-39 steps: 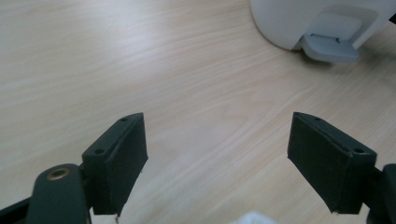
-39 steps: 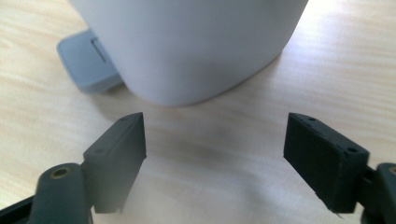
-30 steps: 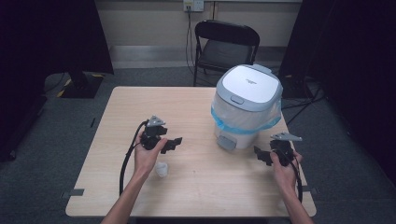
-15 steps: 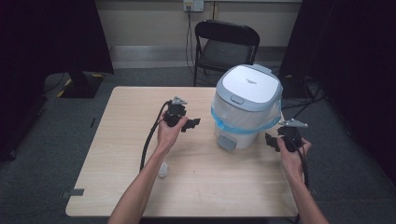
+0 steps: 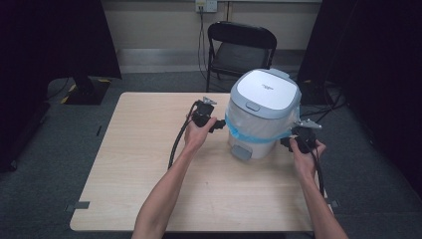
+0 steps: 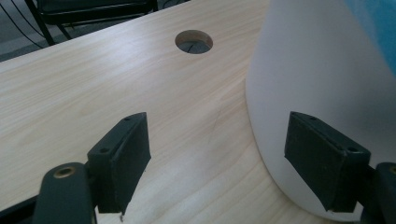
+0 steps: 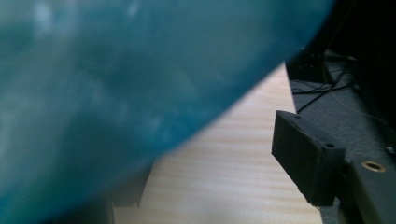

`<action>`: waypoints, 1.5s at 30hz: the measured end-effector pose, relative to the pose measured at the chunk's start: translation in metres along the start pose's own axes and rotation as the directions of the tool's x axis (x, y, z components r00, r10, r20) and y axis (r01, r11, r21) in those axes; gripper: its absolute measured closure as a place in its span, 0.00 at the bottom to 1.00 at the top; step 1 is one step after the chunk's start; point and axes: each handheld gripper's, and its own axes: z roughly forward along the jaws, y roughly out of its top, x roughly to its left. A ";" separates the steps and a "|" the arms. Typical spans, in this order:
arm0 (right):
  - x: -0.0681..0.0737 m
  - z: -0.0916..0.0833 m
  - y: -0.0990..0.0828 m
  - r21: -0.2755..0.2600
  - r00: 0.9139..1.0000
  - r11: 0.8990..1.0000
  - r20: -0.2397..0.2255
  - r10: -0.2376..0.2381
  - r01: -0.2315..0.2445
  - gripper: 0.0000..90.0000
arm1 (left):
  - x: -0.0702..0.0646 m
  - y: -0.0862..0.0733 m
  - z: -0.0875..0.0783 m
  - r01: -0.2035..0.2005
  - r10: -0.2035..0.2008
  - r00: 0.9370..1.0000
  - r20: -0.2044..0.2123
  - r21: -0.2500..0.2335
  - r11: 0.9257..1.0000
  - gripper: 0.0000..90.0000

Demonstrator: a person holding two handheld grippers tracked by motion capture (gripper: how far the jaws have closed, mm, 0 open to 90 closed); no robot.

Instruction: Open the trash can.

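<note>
Flanking white bin (image 5: 263,117) with blue liner (image 5: 259,133) at 2 o'clock on bench (image 5: 144,149). My left tongs (image 5: 219,124) spread, nothing pinched; right tongs (image 5: 287,143) just narrowed, unpinched, liner bulging close. Advice: square pads on liner band, squeeze evenly, avoid shoving bin.

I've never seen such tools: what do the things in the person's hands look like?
Both are black. The left gripper trails a black cable and has a grey three-cornered plate on top, as has the right gripper. The jaws end in flat, blocky black pads. The forearms are bare, no sleeves.
</note>
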 end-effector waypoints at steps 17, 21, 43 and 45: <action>0.007 0.003 0.003 -0.017 0.998 0.999 -0.051 0.034 -0.035 0.73 | 0.001 0.001 0.003 0.023 -0.012 0.988 0.153 -0.070 0.997 0.59; 0.015 0.003 0.005 -0.029 0.997 0.999 -0.070 0.017 -0.019 0.79 | 0.009 -0.008 -0.004 0.049 -0.031 0.976 0.214 -0.078 0.996 0.63; 0.038 0.034 0.022 -0.024 0.986 1.000 -0.165 -0.013 0.009 0.40 | 0.048 -0.026 -0.021 0.078 -0.077 0.996 0.037 -0.038 0.996 0.39; 0.042 0.037 0.022 -0.033 0.991 0.999 -0.136 -0.005 0.000 0.43 | 0.048 -0.024 -0.019 0.087 -0.086 0.996 0.039 -0.042 0.995 0.37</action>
